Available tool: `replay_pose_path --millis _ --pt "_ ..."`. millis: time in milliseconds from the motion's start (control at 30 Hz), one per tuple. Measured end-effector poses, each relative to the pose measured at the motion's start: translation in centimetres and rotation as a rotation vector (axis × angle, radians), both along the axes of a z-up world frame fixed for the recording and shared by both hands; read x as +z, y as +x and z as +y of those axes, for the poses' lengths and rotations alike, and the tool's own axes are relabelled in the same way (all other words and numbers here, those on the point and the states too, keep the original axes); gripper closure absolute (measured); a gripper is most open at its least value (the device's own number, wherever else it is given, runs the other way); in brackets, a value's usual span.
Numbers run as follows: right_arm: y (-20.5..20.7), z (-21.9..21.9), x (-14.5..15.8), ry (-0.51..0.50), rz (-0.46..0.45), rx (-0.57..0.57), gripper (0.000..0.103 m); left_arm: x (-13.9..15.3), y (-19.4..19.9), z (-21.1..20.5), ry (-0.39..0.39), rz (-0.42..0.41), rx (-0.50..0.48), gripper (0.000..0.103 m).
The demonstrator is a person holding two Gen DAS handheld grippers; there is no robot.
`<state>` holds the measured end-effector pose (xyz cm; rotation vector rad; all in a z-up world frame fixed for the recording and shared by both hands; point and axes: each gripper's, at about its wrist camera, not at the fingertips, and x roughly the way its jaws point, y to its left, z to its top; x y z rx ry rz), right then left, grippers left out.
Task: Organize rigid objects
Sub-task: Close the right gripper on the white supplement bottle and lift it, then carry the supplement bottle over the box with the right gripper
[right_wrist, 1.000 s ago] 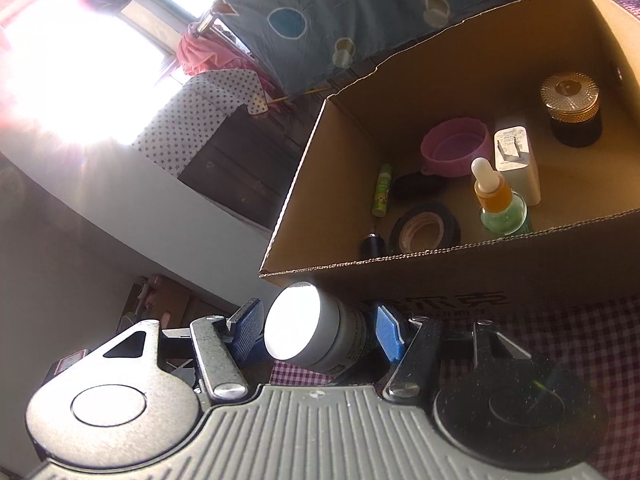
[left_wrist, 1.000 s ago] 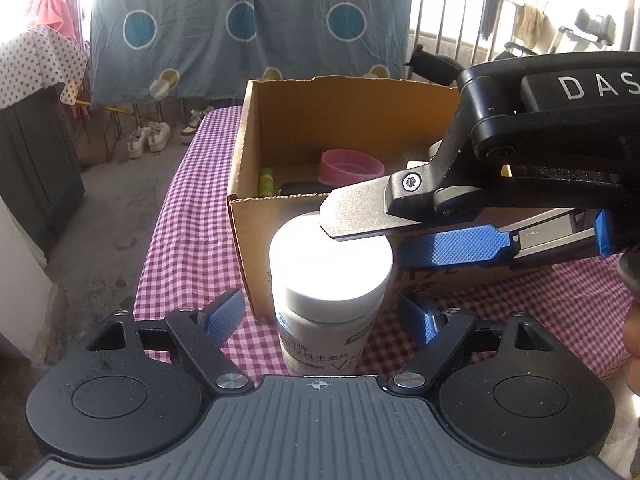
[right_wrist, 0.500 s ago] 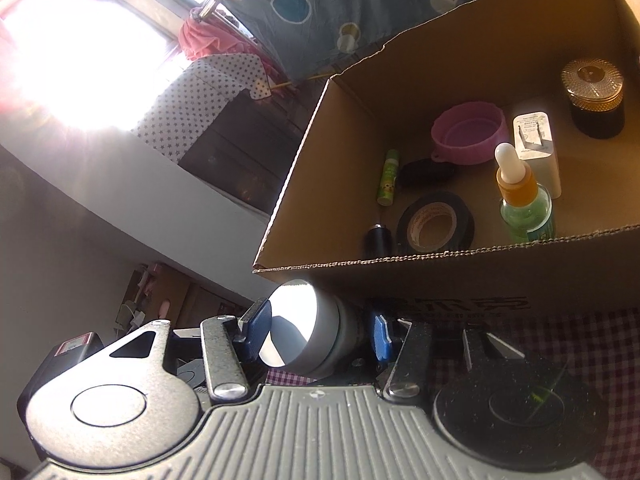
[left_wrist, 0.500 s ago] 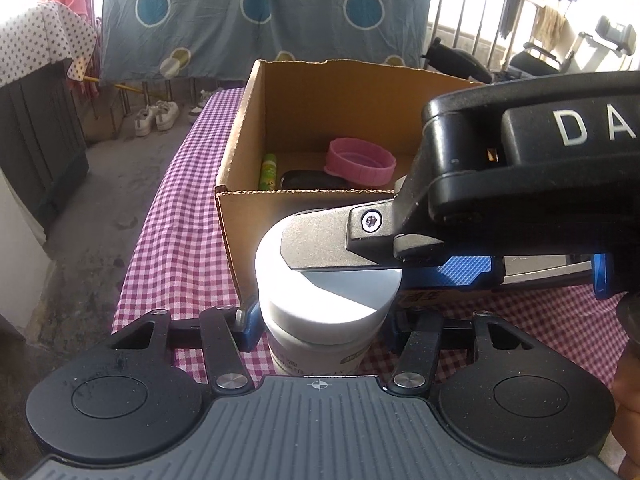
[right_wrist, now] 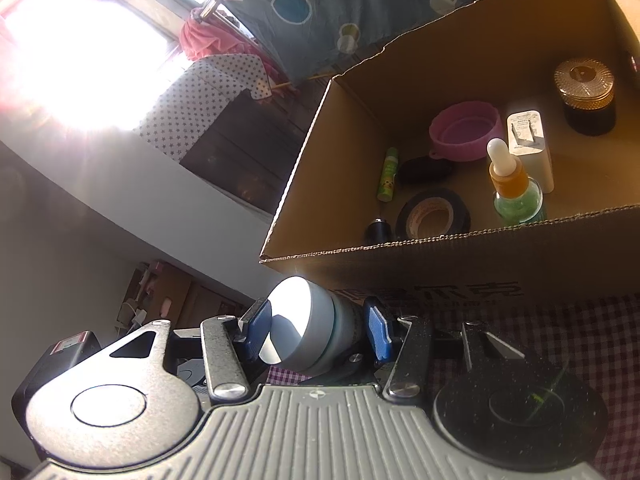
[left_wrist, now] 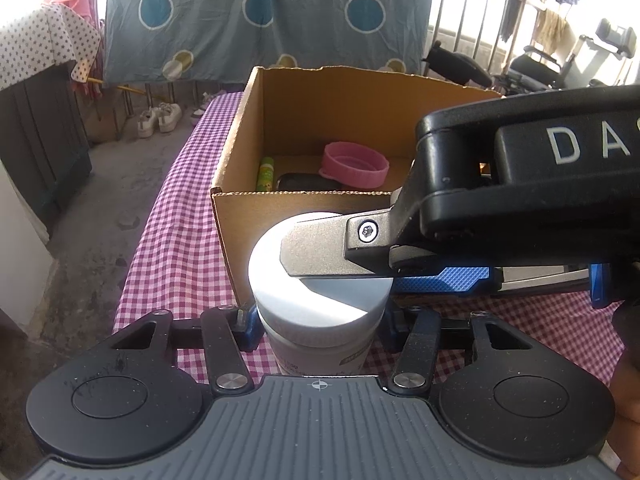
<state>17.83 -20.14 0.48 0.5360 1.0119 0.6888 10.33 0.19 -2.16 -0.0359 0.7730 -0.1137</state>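
Observation:
A white-capped supplement bottle (left_wrist: 316,312) stands on the checked tablecloth (left_wrist: 172,248), just in front of the cardboard box (left_wrist: 304,194). My left gripper (left_wrist: 318,328) is shut on it, with the blue pads pressing its body right under the cap. From the right, the other gripper's metal finger (left_wrist: 316,252) lies across the cap. In the right wrist view the bottle (right_wrist: 292,328) looks tilted, and my right gripper (right_wrist: 316,332) is shut on it at the cap and neck.
The box (right_wrist: 440,276) holds a pink bowl (right_wrist: 466,132), a green tube (right_wrist: 387,174), a black tape roll (right_wrist: 434,216), a dropper bottle (right_wrist: 516,188), a white charger (right_wrist: 530,148) and a gold-lidded dark jar (right_wrist: 586,96). The table's left edge drops to a concrete floor (left_wrist: 80,220).
My left gripper's jaws closed from wide apart onto the bottle's sides. The right gripper narrowed slightly on the cap. The bottle stays in front of the box.

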Motion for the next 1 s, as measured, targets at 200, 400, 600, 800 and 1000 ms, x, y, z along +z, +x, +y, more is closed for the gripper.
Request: replay_pose_path --millis 200,400,600,800,1000 --pt "-1.0 -0.4 1.2 0.014 -0.019 0.007 0.049 1.2 -1.2 -0.1 0.014 -0.030 0.001 0.050" --pt "-3.3 -0.9 5.6 0.059 -0.129 0.022 0.049 5.6 -3.2 -0.6 0.052 -0.149 -0.002 0.050" --pt "-4.0 -3.0 11.9 0.087 -0.305 -0.001 0.048 11.1 -2.4 -2.7 0.074 -0.285 -0.062 0.050" --pt "-1.3 -7.1 15.7 0.066 -0.374 -0.075 0.047 13.4 1.8 -6.5 0.049 -0.305 -0.180 0.050" --pt "3.2 -12.0 12.9 0.049 -0.275 -0.167 0.047 10.5 6.3 -10.6 0.017 -0.189 -0.276 0.050"
